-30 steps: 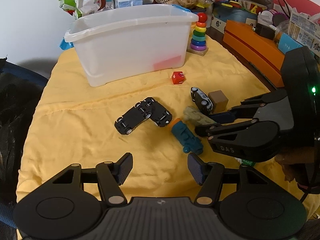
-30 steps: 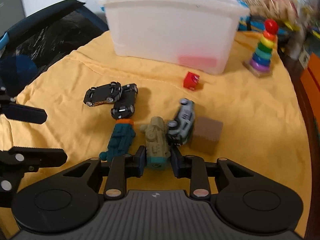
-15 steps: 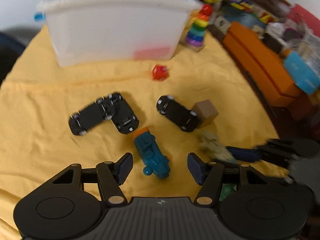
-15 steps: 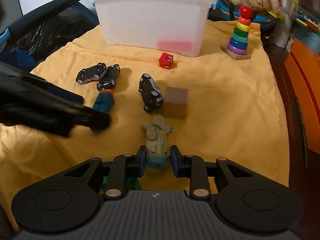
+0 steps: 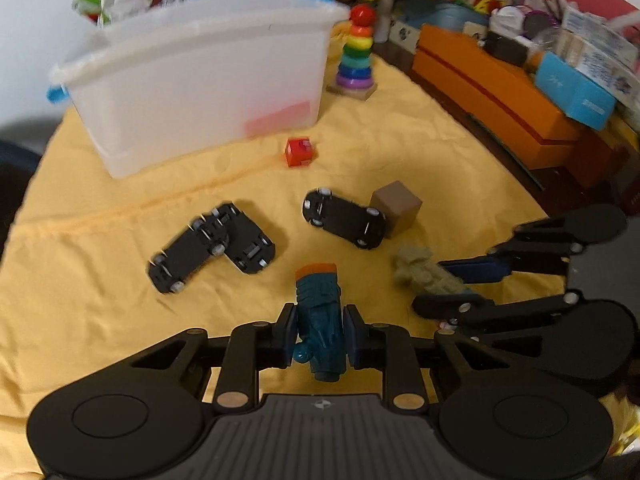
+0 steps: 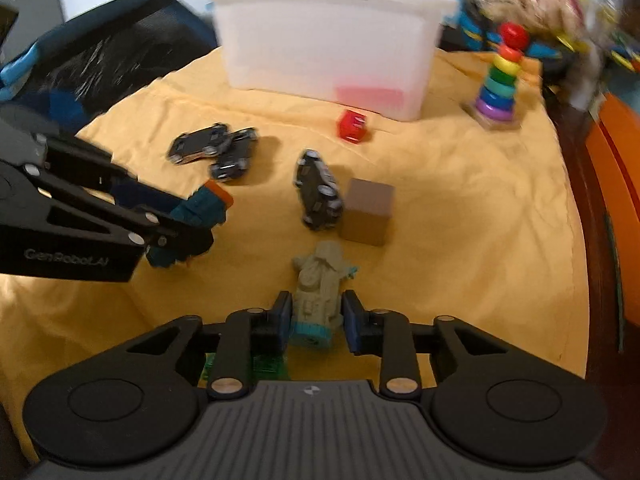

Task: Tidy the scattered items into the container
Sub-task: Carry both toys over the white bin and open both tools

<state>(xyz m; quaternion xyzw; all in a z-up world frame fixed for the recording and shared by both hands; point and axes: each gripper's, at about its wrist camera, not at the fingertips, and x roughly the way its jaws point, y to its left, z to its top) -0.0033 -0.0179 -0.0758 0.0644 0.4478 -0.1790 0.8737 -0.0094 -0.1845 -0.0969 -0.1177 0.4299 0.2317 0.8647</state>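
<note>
The left gripper (image 5: pixel 319 334) was clenched on a teal plastic toy train engine with an orange end (image 5: pixel 320 320). The toy sat squarely between the jaws, its long axis running straight ahead along the fingers, orange end leading. The right gripper (image 6: pixel 316 317) was likewise closed around a grey-green plastic toy locomotive with a teal base (image 6: pixel 319 294), also held lengthwise, nose pointing forward.

The white translucent plastic storage bin (image 5: pixel 208 80) stood well ahead of both pairs of jaws, across the yellow cloth (image 5: pixel 100 320): ahead and somewhat to the left of the left jaws, roughly straight ahead of the right jaws. Neither hand looked clearly nearer.

Between jaws and bin lay two overlapping black toy cars (image 5: pixel 212 246), a third black toy car (image 5: pixel 344 224) touching a brown cube block (image 5: pixel 396 208), and a small red cube (image 5: pixel 299 152) near the bin's front wall. Carrying each toy forward over the rim would probably require rising above these.
</note>
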